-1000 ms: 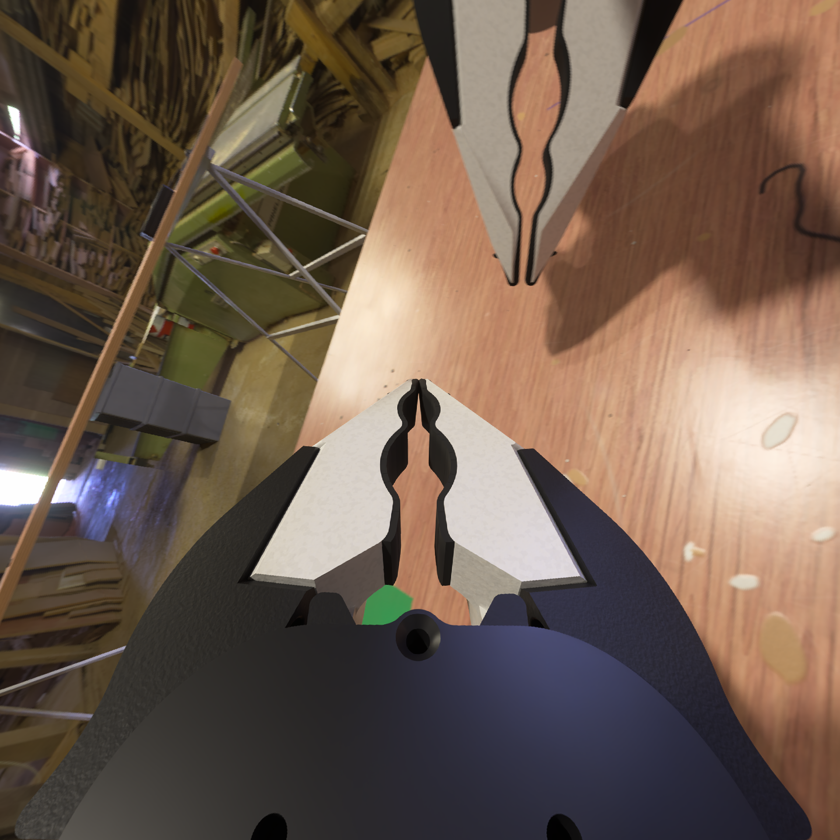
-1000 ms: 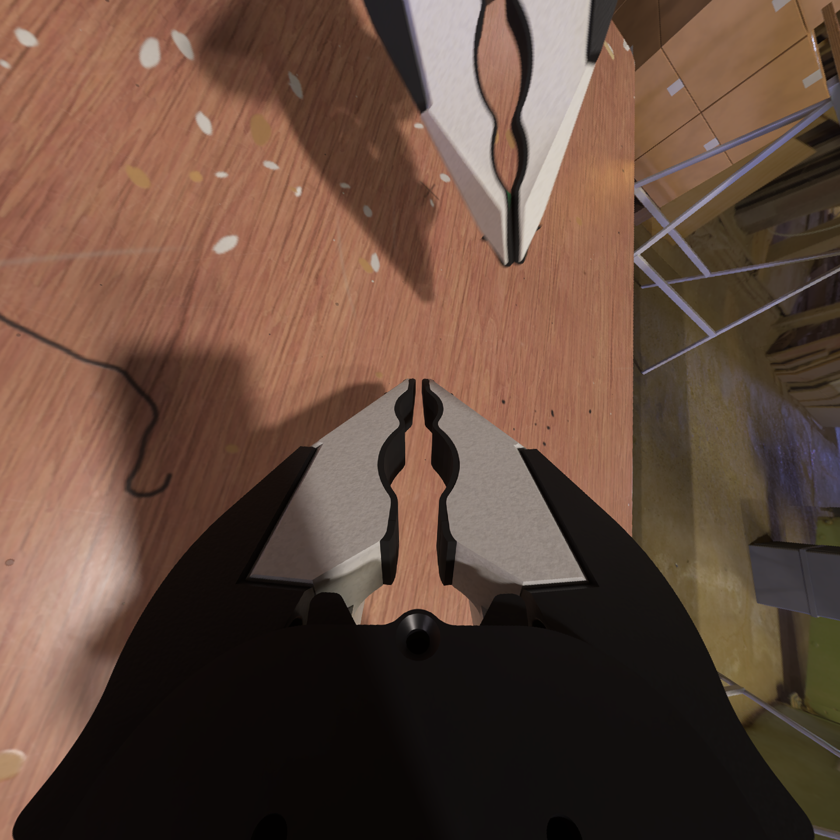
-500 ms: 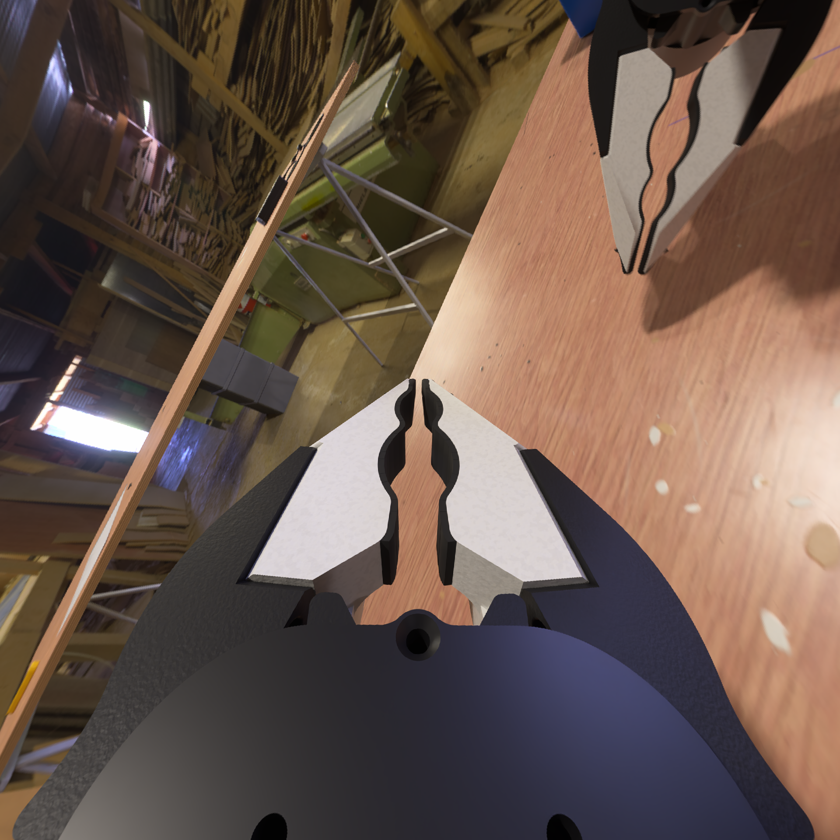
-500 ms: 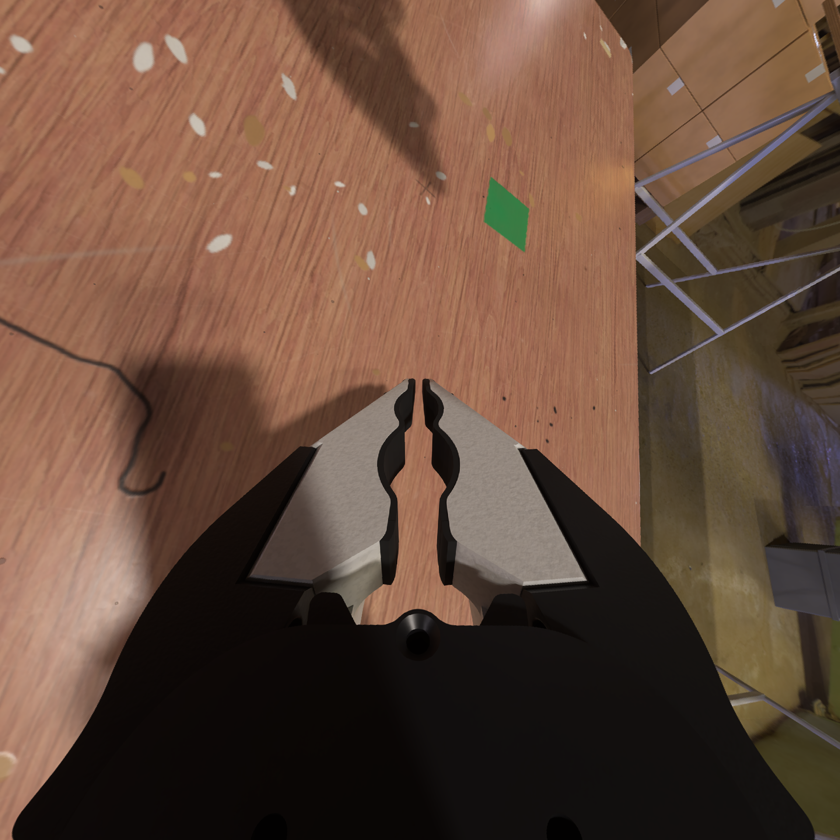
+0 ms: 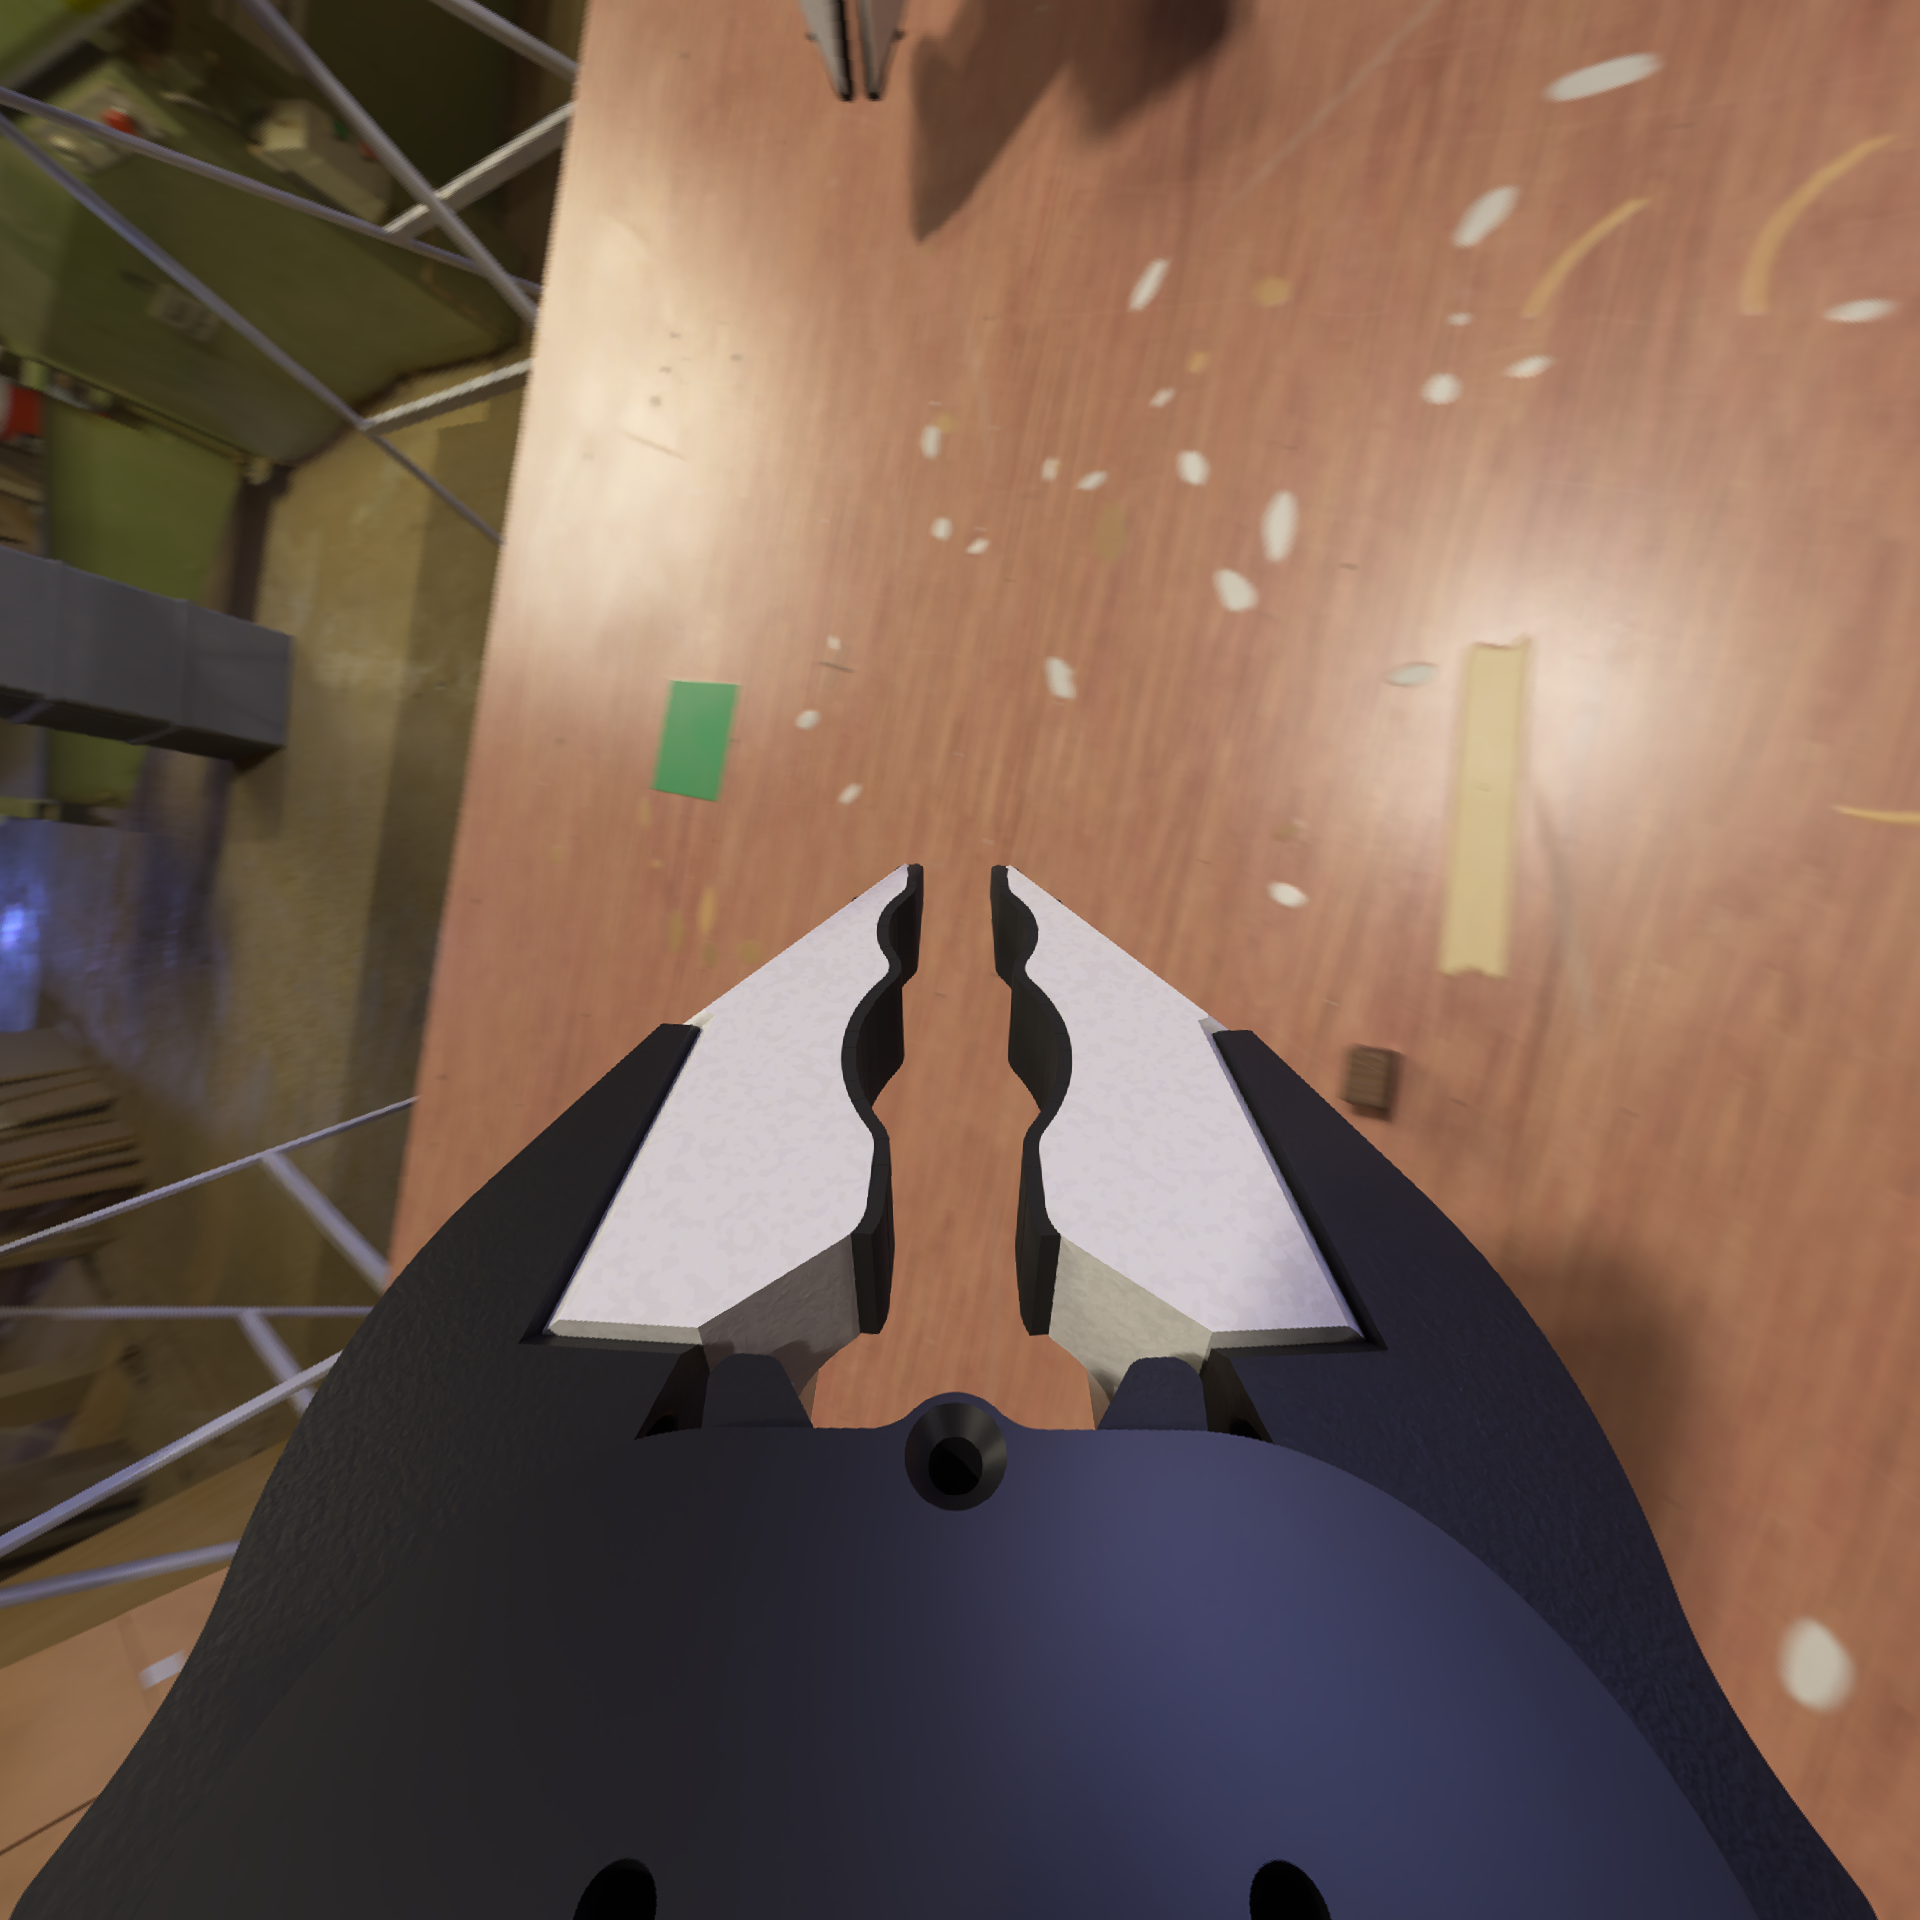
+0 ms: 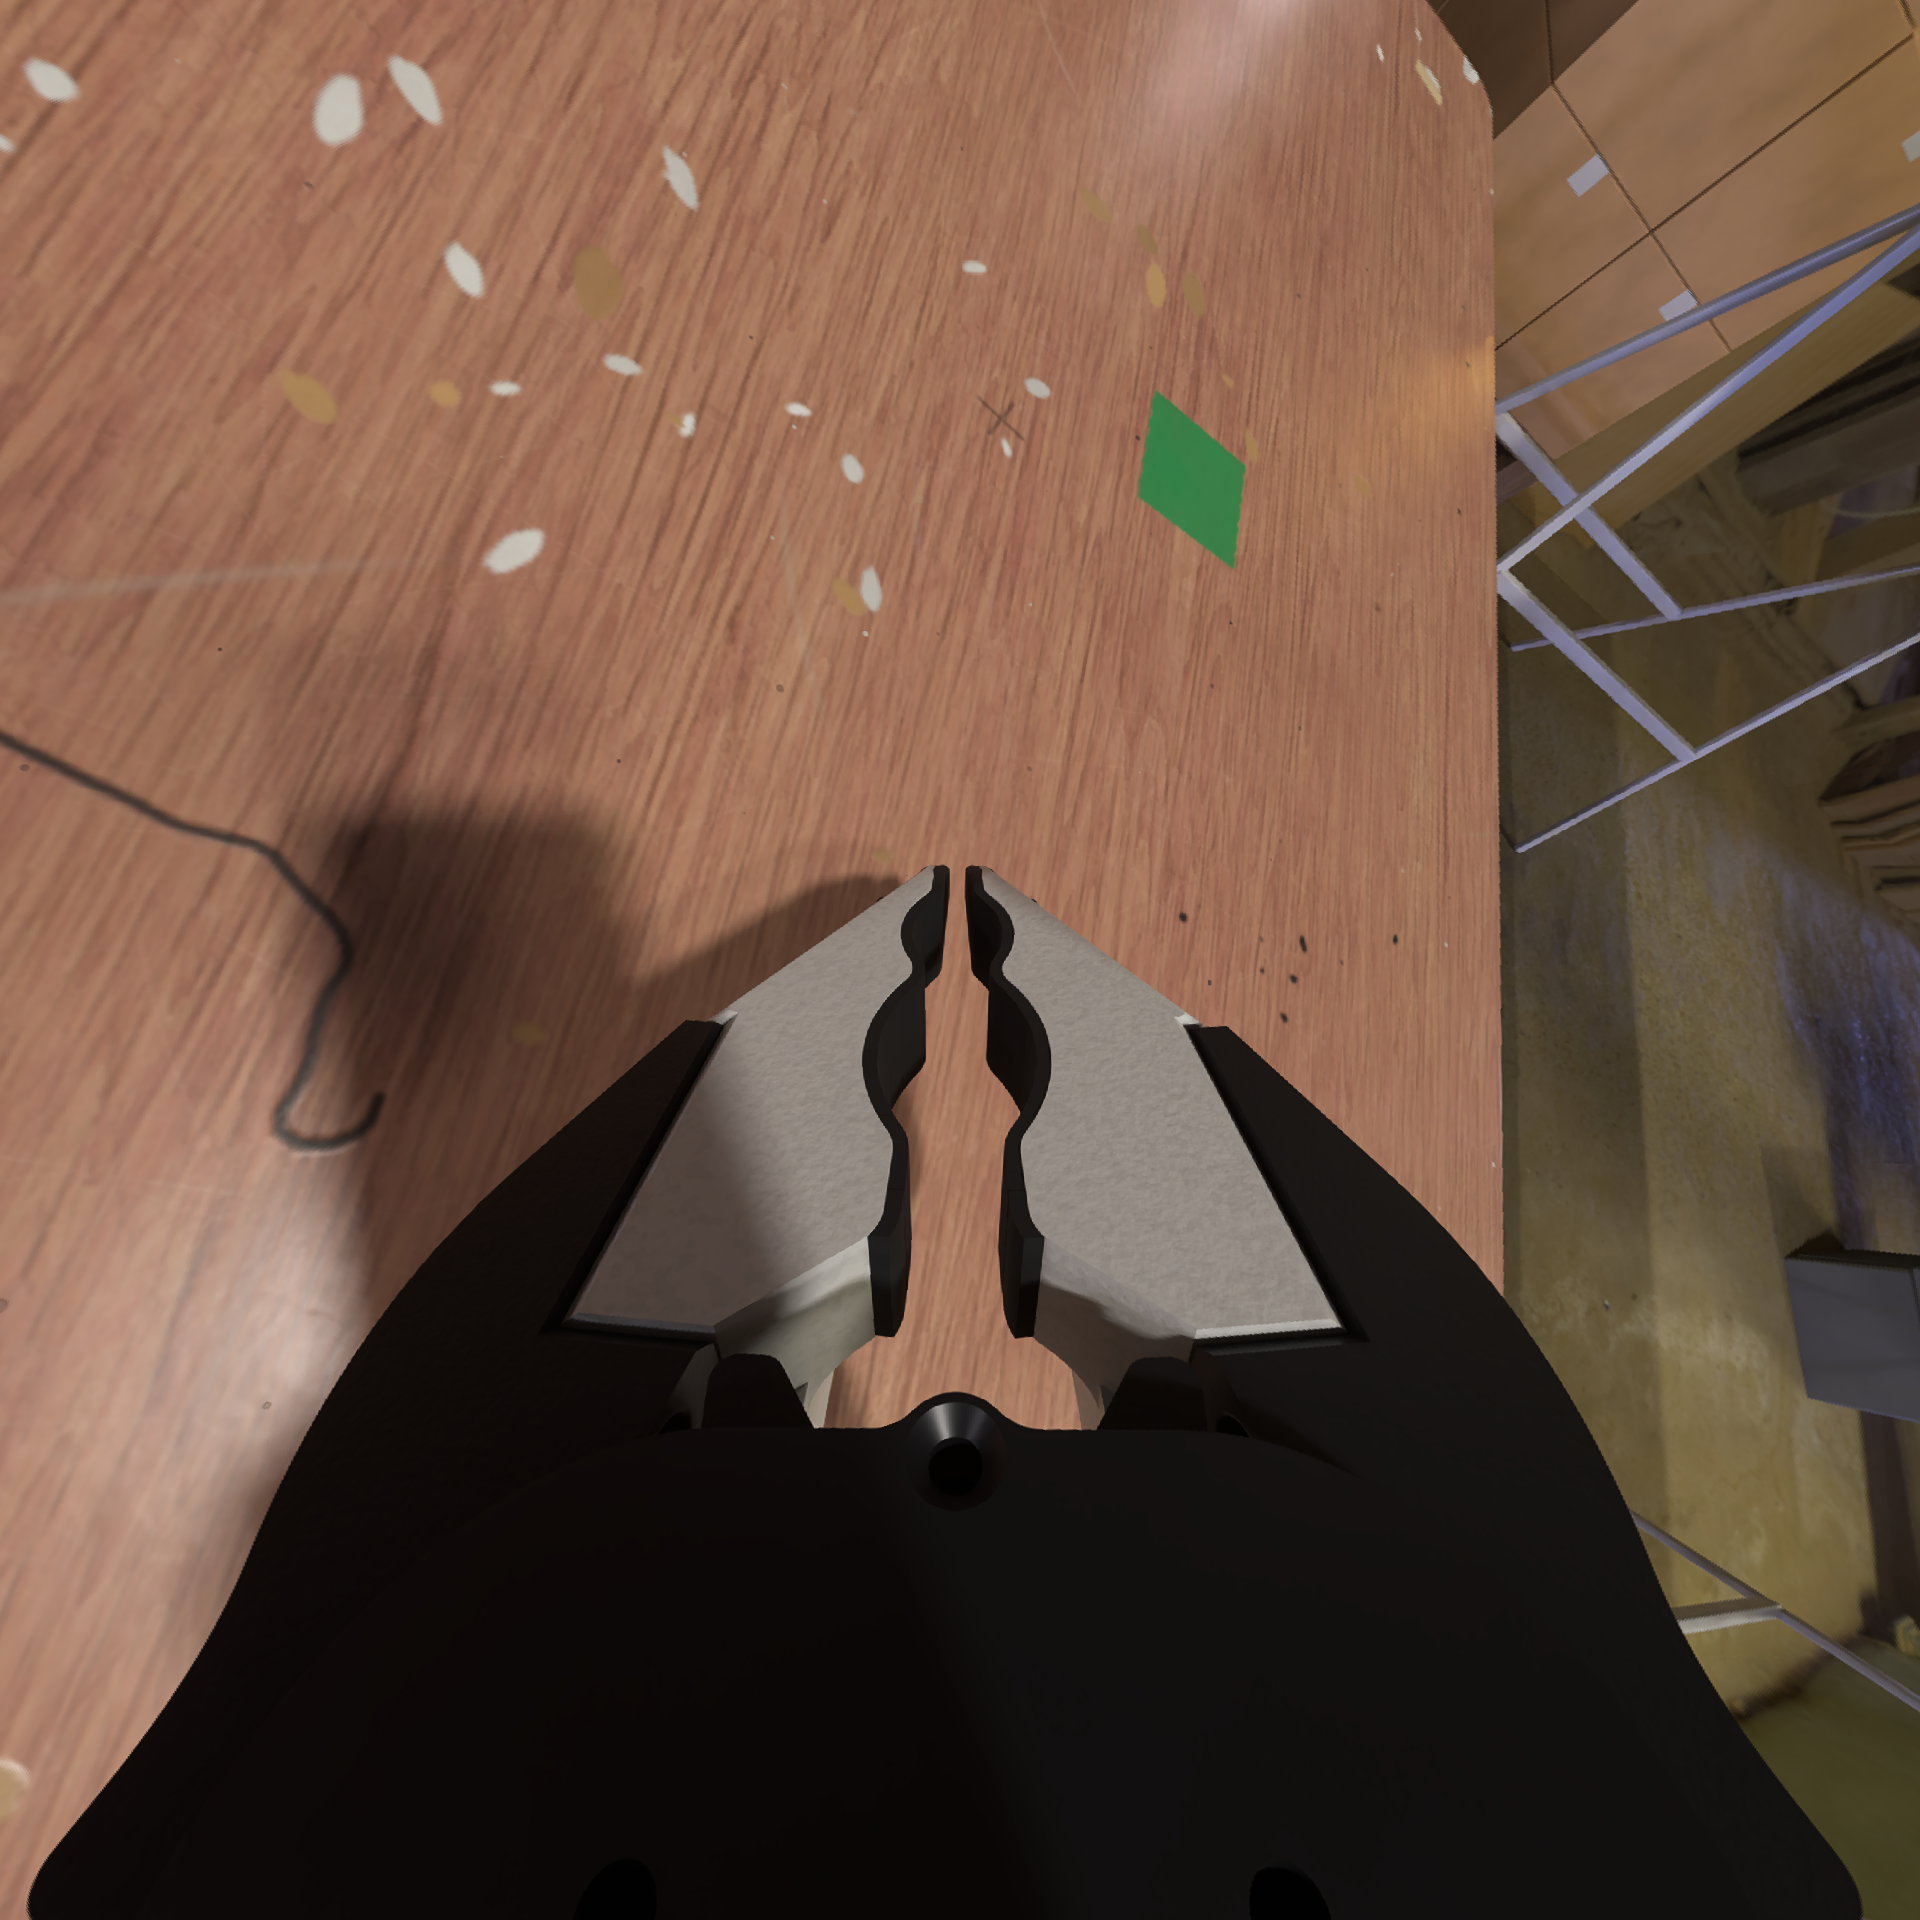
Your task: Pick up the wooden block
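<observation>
From my left gripper [image 5: 952, 873] I look down on the reddish wood tabletop [image 5: 1039, 312], and its jaws stand narrowly parted with bare tabletop showing in the gap and nothing held. The wooden block [image 5: 1371, 1078], a small dark brown piece, lies flat on the tabletop to the right of my fingers, just beyond the edge of the right one and apart from it. Farther out on that side a long pale strip [image 5: 1486, 805] lies lengthwise on the tabletop, well clear of the block. A flat green rectangle [image 5: 695, 739] sits ahead and to the left, near the tabletop's left edge. Pale flecks are scattered across the wood between them. At the top edge of this view I can see the tips of the right gripper [image 5: 858, 62], pressed almost together, with a dark shadow beside them.

My right gripper [image 6: 957, 873] is nearly closed, only a thin slit between its tips, and it holds nothing. Ahead and to its right I see the green rectangle [image 6: 1191, 480] close to the tabletop's right edge. A thin black cord [image 6: 312, 935] curls over the wood to the left, ending in a hook shape. The block does not show in this view
</observation>
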`<action>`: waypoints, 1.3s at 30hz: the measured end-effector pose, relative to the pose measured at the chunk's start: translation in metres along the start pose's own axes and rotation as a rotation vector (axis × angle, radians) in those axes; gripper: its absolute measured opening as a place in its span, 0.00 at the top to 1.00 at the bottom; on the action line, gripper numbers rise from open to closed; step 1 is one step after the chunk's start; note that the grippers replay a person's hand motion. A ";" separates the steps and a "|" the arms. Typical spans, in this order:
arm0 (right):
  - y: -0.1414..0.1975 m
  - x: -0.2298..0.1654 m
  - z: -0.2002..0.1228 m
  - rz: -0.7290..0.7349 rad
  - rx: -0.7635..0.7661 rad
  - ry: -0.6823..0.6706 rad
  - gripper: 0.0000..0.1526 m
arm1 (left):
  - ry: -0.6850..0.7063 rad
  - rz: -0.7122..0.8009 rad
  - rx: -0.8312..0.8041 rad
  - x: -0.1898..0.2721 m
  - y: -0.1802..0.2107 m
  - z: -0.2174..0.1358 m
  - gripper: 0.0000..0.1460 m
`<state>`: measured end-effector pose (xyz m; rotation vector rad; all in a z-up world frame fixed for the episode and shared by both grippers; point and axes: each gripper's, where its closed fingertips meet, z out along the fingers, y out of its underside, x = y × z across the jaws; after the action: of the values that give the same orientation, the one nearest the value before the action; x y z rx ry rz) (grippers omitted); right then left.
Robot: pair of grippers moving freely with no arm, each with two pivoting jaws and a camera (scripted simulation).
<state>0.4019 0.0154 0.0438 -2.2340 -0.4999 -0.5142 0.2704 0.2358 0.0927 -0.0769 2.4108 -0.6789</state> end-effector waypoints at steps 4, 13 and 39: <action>0.001 -0.002 0.003 -0.004 -0.007 -0.008 0.98 | 0.096 -0.021 -0.008 0.034 0.016 -0.009 0.88; 0.003 -0.001 0.002 0.006 -0.007 -0.011 0.98 | 0.284 -0.091 -0.035 0.082 0.049 -0.018 0.84; 0.000 -0.003 0.000 -0.001 0.002 -0.020 0.98 | 0.451 -0.150 -0.022 0.093 0.053 0.011 0.94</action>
<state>0.3994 0.0147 0.0422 -2.2393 -0.5120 -0.4927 0.2072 0.2569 0.0077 -0.1265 2.8668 -0.8071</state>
